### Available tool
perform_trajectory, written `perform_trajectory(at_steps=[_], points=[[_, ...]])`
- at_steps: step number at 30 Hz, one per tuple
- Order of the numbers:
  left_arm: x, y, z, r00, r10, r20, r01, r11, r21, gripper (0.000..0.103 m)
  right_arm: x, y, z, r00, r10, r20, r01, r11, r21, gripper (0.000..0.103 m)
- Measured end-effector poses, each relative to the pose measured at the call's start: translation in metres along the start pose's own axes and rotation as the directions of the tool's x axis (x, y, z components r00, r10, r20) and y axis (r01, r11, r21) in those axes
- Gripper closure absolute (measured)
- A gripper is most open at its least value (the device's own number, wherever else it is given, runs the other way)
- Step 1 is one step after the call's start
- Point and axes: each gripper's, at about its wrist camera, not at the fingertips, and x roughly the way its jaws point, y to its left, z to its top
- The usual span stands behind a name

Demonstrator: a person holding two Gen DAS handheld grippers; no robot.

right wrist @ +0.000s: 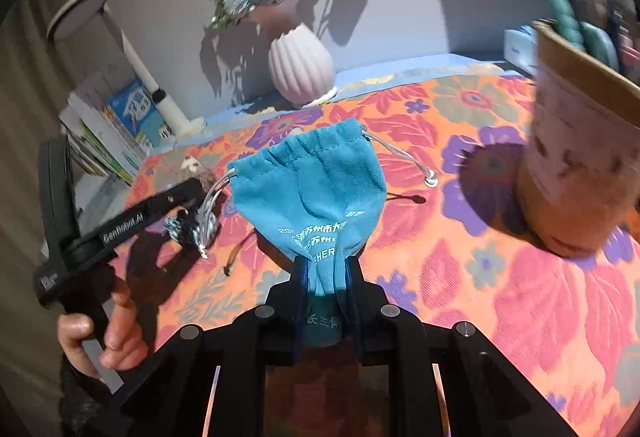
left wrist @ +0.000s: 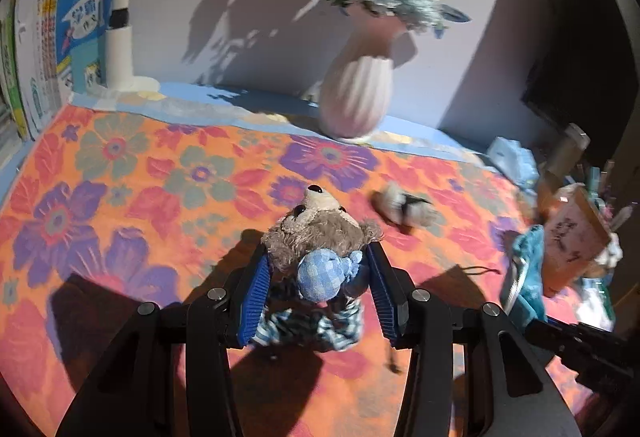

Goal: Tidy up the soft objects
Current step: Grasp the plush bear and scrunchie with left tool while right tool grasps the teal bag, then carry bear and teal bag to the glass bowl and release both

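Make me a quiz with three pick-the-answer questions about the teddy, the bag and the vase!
1. Where is the teddy bear?
A. between the left gripper's jaws
B. inside the vase
C. on the books

2. What colour is the drawstring bag?
A. yellow
B. teal blue
C. black

3. What is the right gripper doing?
A. hanging open over nothing
B. pinching the bag's bottom end
C. holding a flower

Answers:
1 A, the left gripper has its blue pads on both sides of the bear.
2 B, the cloth is teal with white print.
3 B, the jaws squeeze the bag's cloth between them.
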Motion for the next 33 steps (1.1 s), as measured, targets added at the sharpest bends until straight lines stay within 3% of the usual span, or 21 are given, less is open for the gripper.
perform_trajectory(at_steps=[6,12,21,33], points=[[-0.021,-0.044,-0.011,0.996,-0.088,0.004,0.088,0.995,0.041,0.059,-0.030,-0.011,0.000,1.000,-0.027,-0.002,0.027,0.998,0.064,0.086],[-0.043,-0.089,-0.019,0.977,-0.214,0.002,0.213,0.975,0.069,0.059,-0.056,-0.037,-0.005,0.997,-0.048,-0.054,0.056,0.987,0.153,0.086],[-0.068,-0.171,-0.029,0.925,-0.378,-0.034,0.379,0.911,0.165,0.059,-0.127,-0.106,-0.021,0.990,-0.141,-0.001,0.135,0.945,0.298,0.086],[-0.084,-0.299,-0.023,0.840,-0.533,-0.102,0.536,0.787,0.307,0.059,-0.206,-0.158,-0.016,0.957,-0.250,0.146,0.178,0.905,0.386,0.086]])
